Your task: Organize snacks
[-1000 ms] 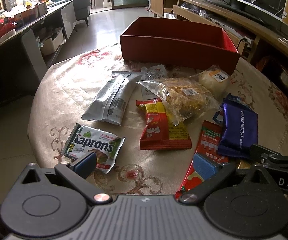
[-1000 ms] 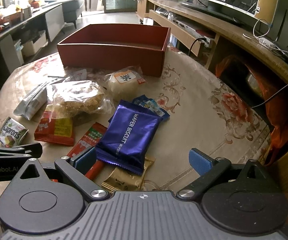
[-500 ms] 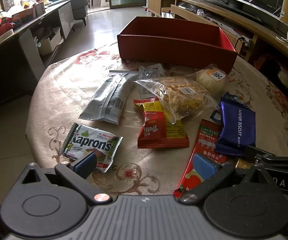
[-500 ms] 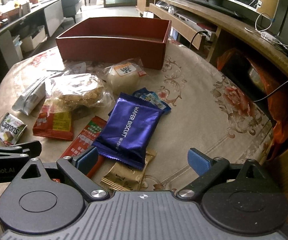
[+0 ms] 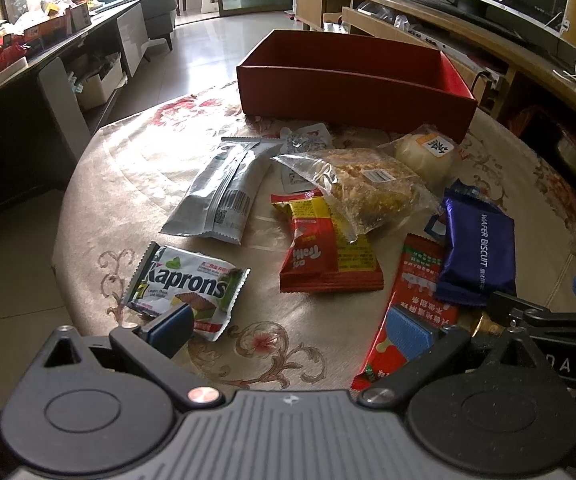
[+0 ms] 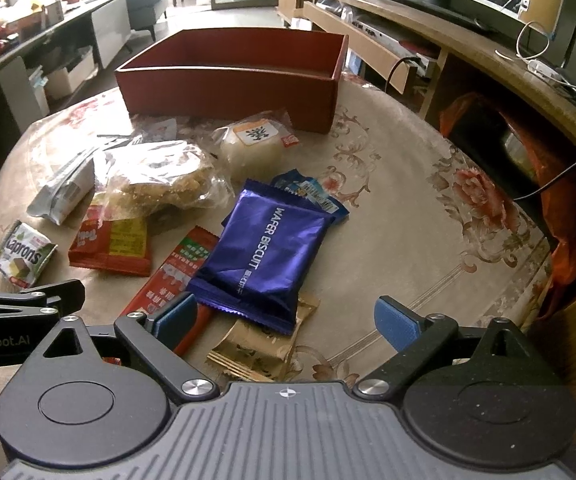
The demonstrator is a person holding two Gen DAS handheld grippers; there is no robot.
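Left wrist view: red box looks empty, interior floor partly hidden. All snacks on counter in front of box: Kaprons pack, purple wafer biscuit. Left gripper, right gripper: jaws wide open, nothing held. Judgement: sorting not started.

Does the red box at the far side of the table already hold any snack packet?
No: the red box shows only bare inner walls, and the packets all lie on the table.

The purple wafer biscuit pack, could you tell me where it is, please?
In the right wrist view the purple wafer biscuit pack lies mid-table, overlapping the long red packet and a brown sachet.
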